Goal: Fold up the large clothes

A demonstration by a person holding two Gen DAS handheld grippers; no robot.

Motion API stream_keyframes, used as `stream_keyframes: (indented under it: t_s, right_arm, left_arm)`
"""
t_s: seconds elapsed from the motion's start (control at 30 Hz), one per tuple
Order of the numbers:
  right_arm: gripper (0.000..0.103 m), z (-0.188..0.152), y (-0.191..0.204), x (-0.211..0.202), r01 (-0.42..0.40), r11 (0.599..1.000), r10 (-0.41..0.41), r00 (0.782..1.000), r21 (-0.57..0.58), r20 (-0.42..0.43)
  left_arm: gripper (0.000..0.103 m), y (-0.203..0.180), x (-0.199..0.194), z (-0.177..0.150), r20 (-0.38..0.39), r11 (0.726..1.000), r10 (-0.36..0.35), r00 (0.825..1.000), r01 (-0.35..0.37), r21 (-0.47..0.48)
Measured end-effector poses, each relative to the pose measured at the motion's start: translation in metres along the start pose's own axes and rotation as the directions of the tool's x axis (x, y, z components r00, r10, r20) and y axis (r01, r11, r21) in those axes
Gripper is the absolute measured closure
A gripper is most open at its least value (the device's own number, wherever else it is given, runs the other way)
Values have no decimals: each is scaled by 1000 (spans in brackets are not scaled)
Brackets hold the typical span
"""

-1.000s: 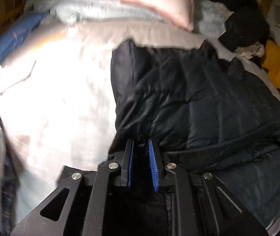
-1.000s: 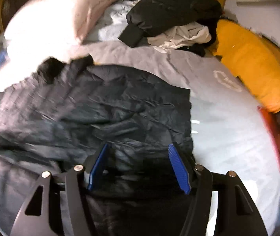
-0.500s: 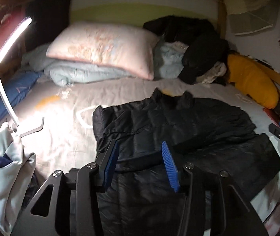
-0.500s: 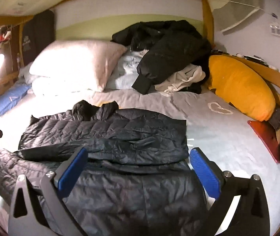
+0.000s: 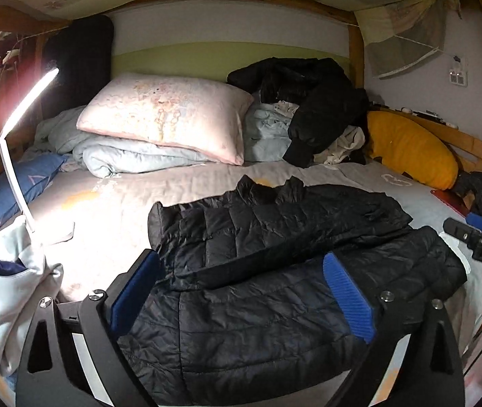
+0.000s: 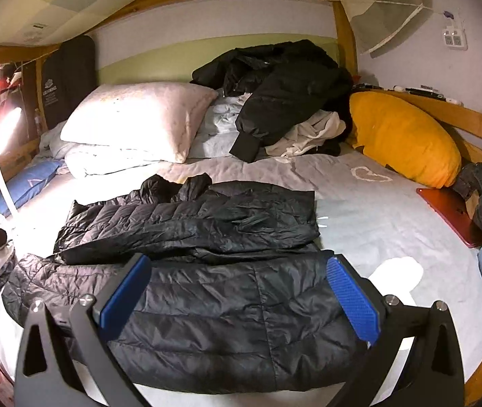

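Observation:
A black quilted puffer jacket (image 5: 275,264) lies flat on the bed, sleeves folded across its body, collar toward the pillows; it also shows in the right wrist view (image 6: 207,257). My left gripper (image 5: 241,291) is wide open and empty, raised above the jacket's near hem. My right gripper (image 6: 241,295) is wide open and empty, also above the near hem. The right gripper's tip shows at the right edge of the left wrist view (image 5: 478,234).
A grey bedsheet (image 6: 359,210) covers the bed. A pink pillow (image 5: 166,115) on folded bedding, a black coat pile (image 6: 285,84), an orange cushion (image 6: 403,139), a red tablet (image 6: 451,213) and a lit desk lamp (image 5: 20,129) surround the jacket.
Both grippers let go, opened wide and pulled back and up from the jacket. The left was nearly shut at the fabric one second ago. The jacket now lies still.

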State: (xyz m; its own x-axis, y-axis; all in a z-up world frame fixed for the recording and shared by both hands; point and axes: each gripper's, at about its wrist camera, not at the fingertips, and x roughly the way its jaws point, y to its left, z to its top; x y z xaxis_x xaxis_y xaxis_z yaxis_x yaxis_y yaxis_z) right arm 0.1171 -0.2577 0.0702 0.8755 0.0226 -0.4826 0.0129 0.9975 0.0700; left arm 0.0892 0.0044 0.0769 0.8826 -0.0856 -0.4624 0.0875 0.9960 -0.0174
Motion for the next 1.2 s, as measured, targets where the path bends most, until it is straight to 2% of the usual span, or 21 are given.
stream_keyframes:
  t_s: [0.13, 0.4, 0.63, 0.77, 0.9, 0.97, 1.07, 1.2]
  right_arm:
    - [0, -1, -1, 0, 6, 1000, -6, 1000, 4, 3]
    - [0, -1, 1, 6, -6, 1000, 6, 1000, -4, -11]
    - [0, -3, 7, 7, -23, 999, 23, 1000, -26, -12]
    - [0, -6, 15, 7, -48, 996, 46, 998, -70, -30]
    - [0, -15, 30, 19, -148, 977, 124, 980, -153, -154]
    - [0, -23, 37, 22, -166, 966, 129, 974, -197, -188]
    - [0, -37, 54, 20, -170, 938, 112, 973, -300, -202]
    - [0, -63, 78, 18, -213, 875, 109, 962, -435, -251]
  left_arm:
    - [5, 0, 1, -4, -12, 1000, -22, 1000, 22, -11]
    - [1, -2, -2, -5, 39, 1000, 4, 999, -4, 11]
    - [1, -6, 2, -9, 30, 999, 13, 999, -14, 31]
    - [1, -14, 6, -10, -17, 996, -17, 1000, 19, 90]
    - [1, -26, 11, -16, -70, 988, -40, 997, 50, 149]
    - [1, -32, 14, -23, -107, 983, -54, 993, 72, 170]
    - [1, -38, 19, -43, -150, 976, -50, 987, 80, 202]
    - [1, -51, 30, -66, -231, 962, -70, 970, 128, 243]
